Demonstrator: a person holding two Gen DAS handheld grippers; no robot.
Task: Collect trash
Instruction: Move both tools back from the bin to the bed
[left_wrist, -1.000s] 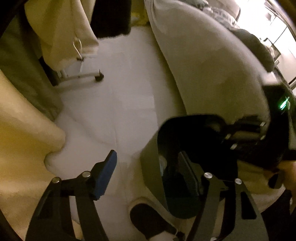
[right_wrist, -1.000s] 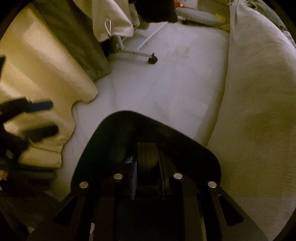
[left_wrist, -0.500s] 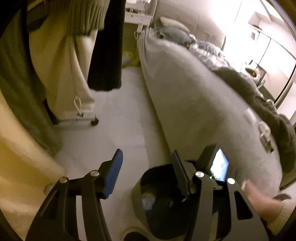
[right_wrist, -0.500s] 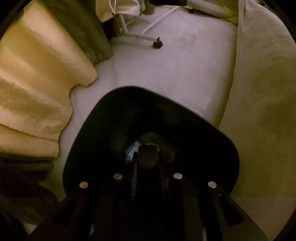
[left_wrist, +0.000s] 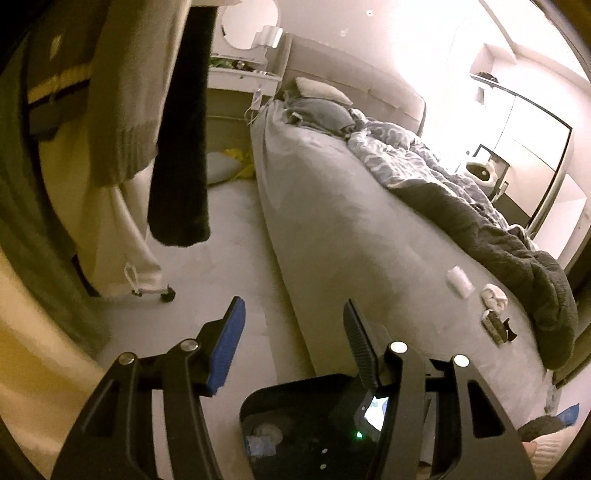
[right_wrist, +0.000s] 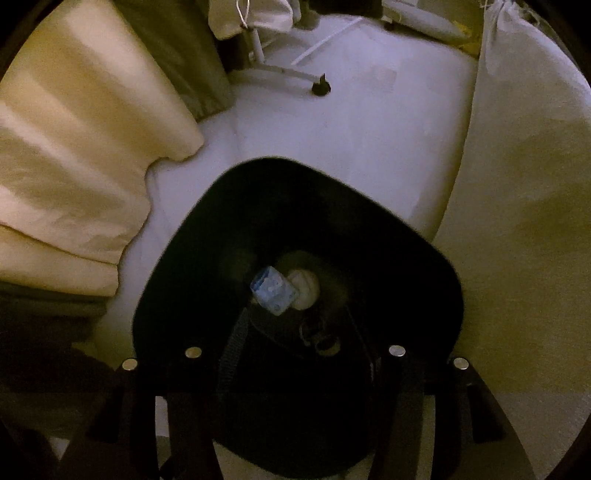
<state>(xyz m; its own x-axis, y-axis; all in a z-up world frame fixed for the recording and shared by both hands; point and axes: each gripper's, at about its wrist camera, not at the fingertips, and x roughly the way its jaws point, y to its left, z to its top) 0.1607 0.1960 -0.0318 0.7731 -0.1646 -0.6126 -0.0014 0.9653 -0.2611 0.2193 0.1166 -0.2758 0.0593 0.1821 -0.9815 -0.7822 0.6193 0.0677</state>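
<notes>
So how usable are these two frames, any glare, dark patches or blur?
Left wrist view: window glare washes out the upper right, and the edges bend with fisheye distortion. Right wrist view: dim, the bin interior is near black, the gripper barely separates from it, and the bin rim is slightly smeared.
</notes>
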